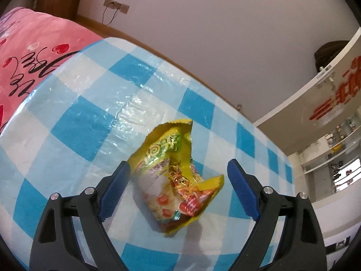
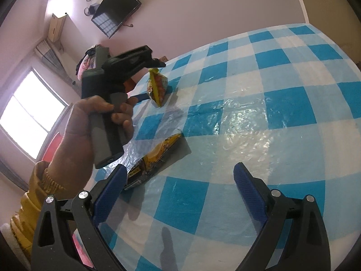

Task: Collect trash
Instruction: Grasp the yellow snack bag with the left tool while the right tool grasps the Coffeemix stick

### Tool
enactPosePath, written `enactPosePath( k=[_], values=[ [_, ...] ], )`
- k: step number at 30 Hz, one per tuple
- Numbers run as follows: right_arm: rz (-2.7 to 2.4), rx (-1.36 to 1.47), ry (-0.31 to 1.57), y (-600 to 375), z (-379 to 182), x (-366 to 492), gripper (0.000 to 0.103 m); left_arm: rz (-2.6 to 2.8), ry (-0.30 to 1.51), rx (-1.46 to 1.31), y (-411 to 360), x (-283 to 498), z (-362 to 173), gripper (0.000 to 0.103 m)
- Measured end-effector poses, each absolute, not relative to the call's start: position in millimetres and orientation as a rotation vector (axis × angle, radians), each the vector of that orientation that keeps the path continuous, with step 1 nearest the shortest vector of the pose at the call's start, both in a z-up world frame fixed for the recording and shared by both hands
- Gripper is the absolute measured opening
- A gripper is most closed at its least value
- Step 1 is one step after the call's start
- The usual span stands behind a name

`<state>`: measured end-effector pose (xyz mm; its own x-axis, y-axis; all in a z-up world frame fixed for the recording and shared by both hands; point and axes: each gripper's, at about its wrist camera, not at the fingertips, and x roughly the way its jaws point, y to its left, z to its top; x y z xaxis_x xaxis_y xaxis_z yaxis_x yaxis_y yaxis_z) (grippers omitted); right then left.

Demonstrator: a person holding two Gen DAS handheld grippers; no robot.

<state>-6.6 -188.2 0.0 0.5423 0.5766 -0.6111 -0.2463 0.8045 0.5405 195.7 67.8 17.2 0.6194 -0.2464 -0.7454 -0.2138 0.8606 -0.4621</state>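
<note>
A crumpled yellow snack wrapper (image 1: 173, 176) lies on the blue-and-white checked table (image 1: 90, 117). My left gripper (image 1: 178, 166) is open, its blue pads (image 1: 117, 187) on either side of the wrapper and apart from it. In the right wrist view the same wrapper (image 2: 156, 85) sits at the far table edge between the jaws of the left gripper (image 2: 153, 81), which a hand (image 2: 90, 122) holds. A second wrapper, yellow and black (image 2: 153, 158), lies flat just beside the left finger of my right gripper (image 2: 180, 170). That gripper is open with only bare tablecloth (image 2: 270, 90) between its fingers.
A pink blanket with red hearts (image 1: 27, 52) lies past the table's left edge. A pale cabinet with red lettering (image 1: 327, 94) stands to the right. In the right wrist view a wall television (image 2: 117, 6) and a bright window (image 2: 29, 113) are on the left.
</note>
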Motion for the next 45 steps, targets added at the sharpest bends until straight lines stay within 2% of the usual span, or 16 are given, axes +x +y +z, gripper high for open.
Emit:
enactPosePath(
  k=[2, 7, 15, 23, 31, 45],
  values=[
    [0.508, 0.428, 0.873, -190, -1, -5, 0.094, 0.002, 0.914, -0.514, 61, 199, 19, 0.087],
    [0.517, 0.432, 0.883, -189, -2, -6, 0.094, 0.067, 0.928, -0.412, 52, 199, 20, 0.062],
    [0.522, 0.437, 0.887, -190, -2, -4, 0.094, 0.047, 0.939, -0.306, 45, 186, 20, 0.055],
    [0.507, 0.434, 0.884, -194, -3, -5, 0.094, -0.007, 0.964, -0.207, 48, 147, 20, 0.051],
    [0.464, 0.457, 0.875, -206, -2, -5, 0.094, -0.106, 0.978, -0.065, 44, 64, 18, 0.050],
    [0.433, 0.376, 0.859, -197, -2, -12, 0.094, -0.310, 1.032, -0.208, 21, -27, 11, 0.050]
  ],
)
